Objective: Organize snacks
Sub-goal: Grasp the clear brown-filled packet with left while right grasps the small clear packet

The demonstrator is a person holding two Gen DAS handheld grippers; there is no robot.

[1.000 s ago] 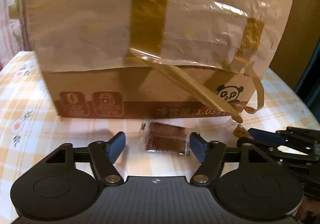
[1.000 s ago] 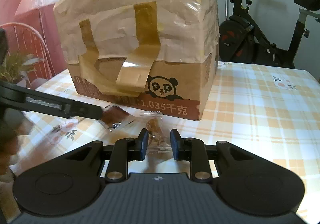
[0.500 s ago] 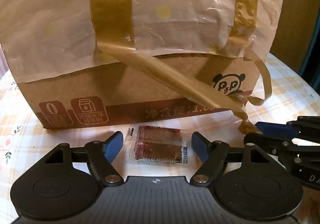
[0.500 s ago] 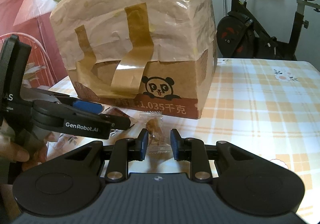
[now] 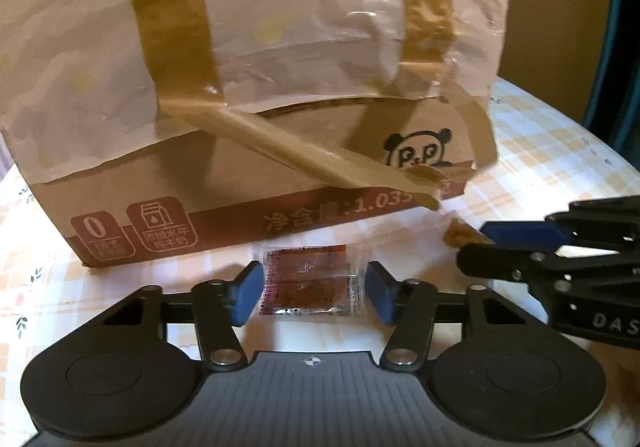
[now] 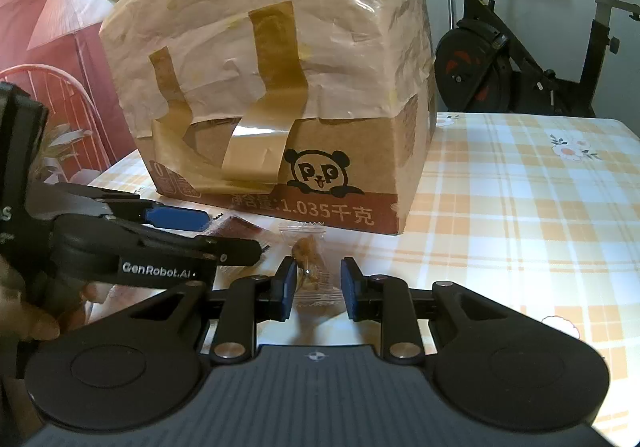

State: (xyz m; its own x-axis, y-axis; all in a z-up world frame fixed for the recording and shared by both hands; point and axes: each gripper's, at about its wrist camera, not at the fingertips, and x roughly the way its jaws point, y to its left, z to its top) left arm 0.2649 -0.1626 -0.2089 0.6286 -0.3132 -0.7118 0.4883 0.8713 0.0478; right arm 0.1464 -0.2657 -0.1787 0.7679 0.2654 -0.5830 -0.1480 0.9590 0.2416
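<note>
A: Item one, left tongs (image 5: 312, 293)?
B: Blue pads either side of a flat dark-red snack packet (image 5: 310, 285) lying on the worktop (image 5: 560, 151). Jaws closing on it; the left pad looks to be at the packet's edge, a sliver of gap still shows at the right pad.

A: Item two, right tongs (image 6: 318, 287)?
B: Drawn in as narrow as they go, with a clear-wrapped brown candy (image 6: 310, 267) between the pads. The left pad lies against the wrapper; whether the right one touches it I cannot tell. The candy rests on the worktop just in front of the box.

A: Item three, the box?
B: Cardboard box (image 6: 340, 175), upright, panda print and a red-brown band with printed text along the bottom. Pale plastic sheet (image 6: 280, 27) covers its top, held by brown tape strips (image 6: 276, 59), several peeling loose.

A: Position of the two snacks?
B: Both near the foot of the box's front face, the red packet to the left of the candy in the right wrist view.

A: Worktop covering?
B: Yellow-and-white checked cloth with small flowers.

A: Surroundings?
B: Exercise bike (image 6: 520, 59) behind the worktop; a hand (image 6: 36, 311) grips the left tool.
</note>
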